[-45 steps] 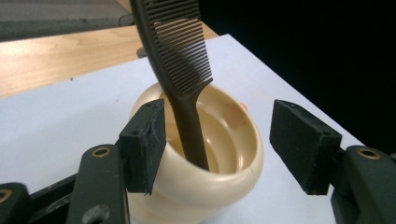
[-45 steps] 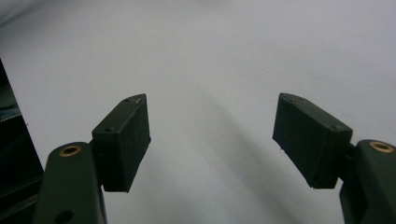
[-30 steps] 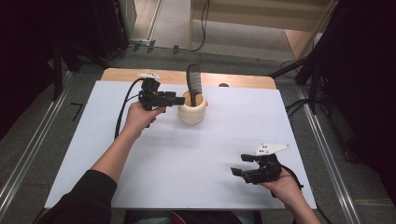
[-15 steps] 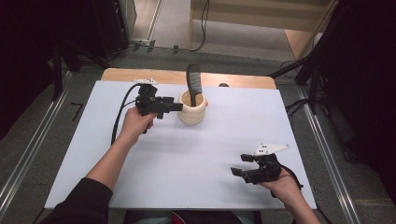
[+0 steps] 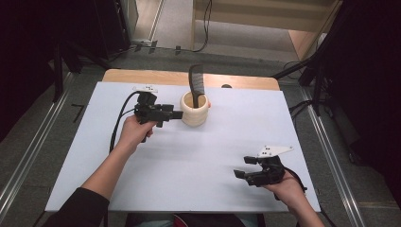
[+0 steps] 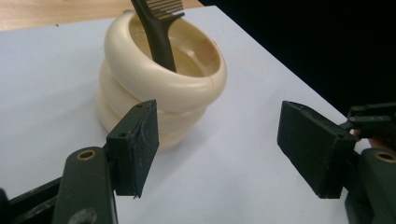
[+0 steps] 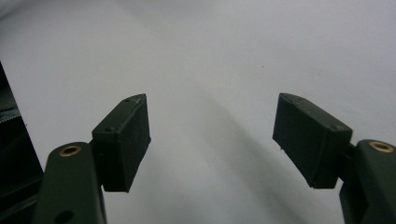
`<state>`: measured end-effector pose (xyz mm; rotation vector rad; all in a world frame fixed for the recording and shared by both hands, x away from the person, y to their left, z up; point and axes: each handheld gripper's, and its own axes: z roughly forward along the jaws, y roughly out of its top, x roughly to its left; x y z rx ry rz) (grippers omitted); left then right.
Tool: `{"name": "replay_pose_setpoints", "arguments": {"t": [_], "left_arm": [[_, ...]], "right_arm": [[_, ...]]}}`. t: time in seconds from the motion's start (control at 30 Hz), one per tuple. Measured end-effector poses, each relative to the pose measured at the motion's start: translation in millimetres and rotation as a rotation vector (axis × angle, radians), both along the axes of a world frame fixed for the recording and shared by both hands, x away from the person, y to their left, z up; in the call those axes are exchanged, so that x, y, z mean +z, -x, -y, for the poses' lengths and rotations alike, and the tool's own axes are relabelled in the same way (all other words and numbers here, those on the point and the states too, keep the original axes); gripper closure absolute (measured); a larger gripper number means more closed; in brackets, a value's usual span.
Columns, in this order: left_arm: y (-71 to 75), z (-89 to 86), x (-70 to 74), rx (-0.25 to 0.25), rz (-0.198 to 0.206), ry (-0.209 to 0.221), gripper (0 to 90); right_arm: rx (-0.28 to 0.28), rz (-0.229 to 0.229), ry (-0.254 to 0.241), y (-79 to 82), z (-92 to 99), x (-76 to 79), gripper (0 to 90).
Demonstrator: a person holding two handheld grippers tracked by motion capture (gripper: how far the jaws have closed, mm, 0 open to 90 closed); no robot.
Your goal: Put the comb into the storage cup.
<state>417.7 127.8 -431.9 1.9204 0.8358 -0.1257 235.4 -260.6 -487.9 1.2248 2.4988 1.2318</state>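
No writing could be read on anything. A white sheet covered the wooden counter, with grey floor and dark stands around it. The cream ribbed ring-shaped holder stood at the far middle, a black plastic comb upright inside. The left gripper, just beside the holder, had its jaws wide and empty after just opening further. The right gripper rested well apart, jaws wide, empty.

I see the cup on the table, toward its far edge, near centre. A comb stands in it, upright. My left gripper sits just left of the cup. My right gripper sits well apart, near right corner.
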Motion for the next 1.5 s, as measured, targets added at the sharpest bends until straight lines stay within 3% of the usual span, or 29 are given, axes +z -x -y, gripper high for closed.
{"name": "replay_pose_setpoints", "arguments": {"t": [0.27, 0.57, 1.17, 1.5], "left_arm": [[12.8, 0.9, -6.3, -0.015, 0.006, -0.044, 30.1], [27.8, -2.4, -13.4, -0.032, -0.024, -0.017, 30.2], [55.5, -16.9, -21.0, -0.027, -0.016, -0.008, 30.1], [71.1, -24.2, -22.7, -0.030, -0.004, -0.025, 30.1]], "right_arm": [[0.000, 0.000, -0.002, -0.1, -0.2, -0.4, 25.4], [-0.003, 0.000, -0.001, -0.3, 0.5, -0.5, 25.4], [-0.005, 0.000, -0.001, -1.0, 0.6, -0.9, 25.4], [-0.003, 0.001, 0.001, -1.2, 0.4, -1.2, 25.4]]}}
